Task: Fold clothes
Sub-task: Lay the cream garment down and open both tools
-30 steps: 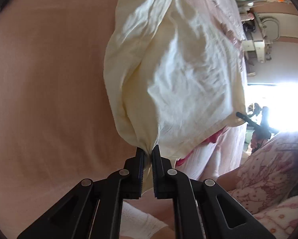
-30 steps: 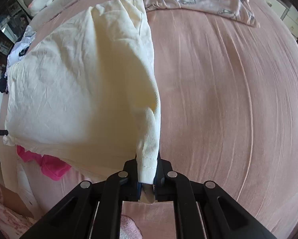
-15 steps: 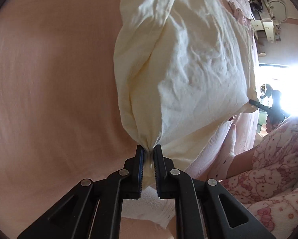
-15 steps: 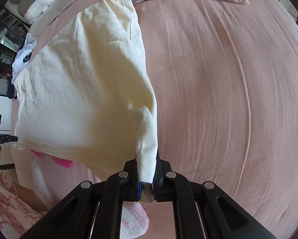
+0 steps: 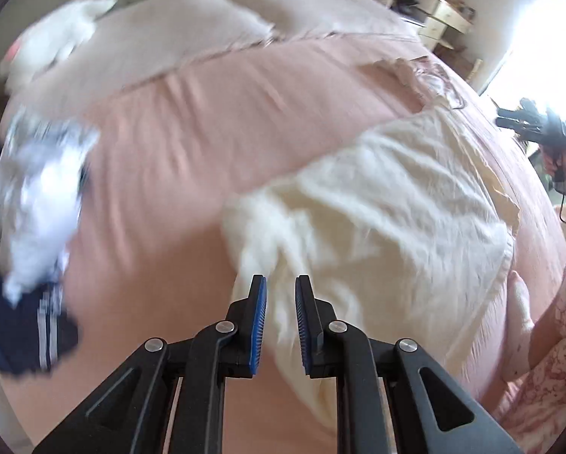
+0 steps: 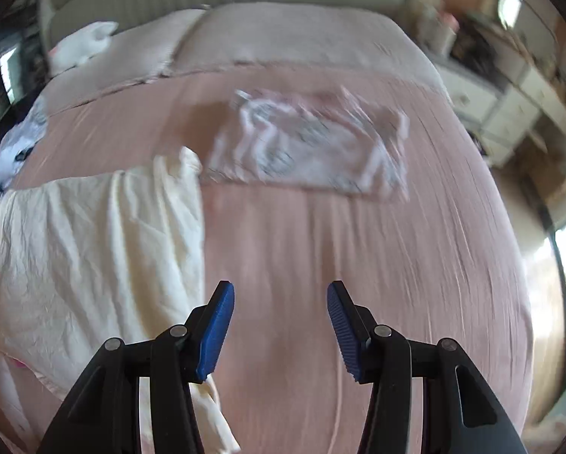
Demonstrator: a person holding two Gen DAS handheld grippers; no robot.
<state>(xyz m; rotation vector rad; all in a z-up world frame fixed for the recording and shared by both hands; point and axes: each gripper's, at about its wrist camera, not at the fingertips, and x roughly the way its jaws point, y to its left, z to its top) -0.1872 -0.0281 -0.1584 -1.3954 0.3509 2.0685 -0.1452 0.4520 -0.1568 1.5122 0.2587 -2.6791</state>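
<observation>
A cream-yellow garment (image 5: 377, 219) lies spread and wrinkled on the pink bedspread (image 5: 192, 121). It also shows in the right wrist view (image 6: 86, 249), at the left. My left gripper (image 5: 281, 287) is open and empty, just above the garment's near edge. My right gripper (image 6: 279, 295) is wide open and empty, over bare bedspread (image 6: 339, 249) to the right of the garment. Both views are motion-blurred.
A pink-and-white printed garment (image 6: 313, 140) lies flat farther up the bed. A white and navy pile of clothes (image 5: 36, 234) sits at the left. Pillows (image 5: 214, 30) and a headboard are at the back. A dresser (image 6: 510, 106) stands at the right.
Both grippers have opened and let go of the cream garment, which now lies on the bed. Both cameras have tilted up toward the headboard.
</observation>
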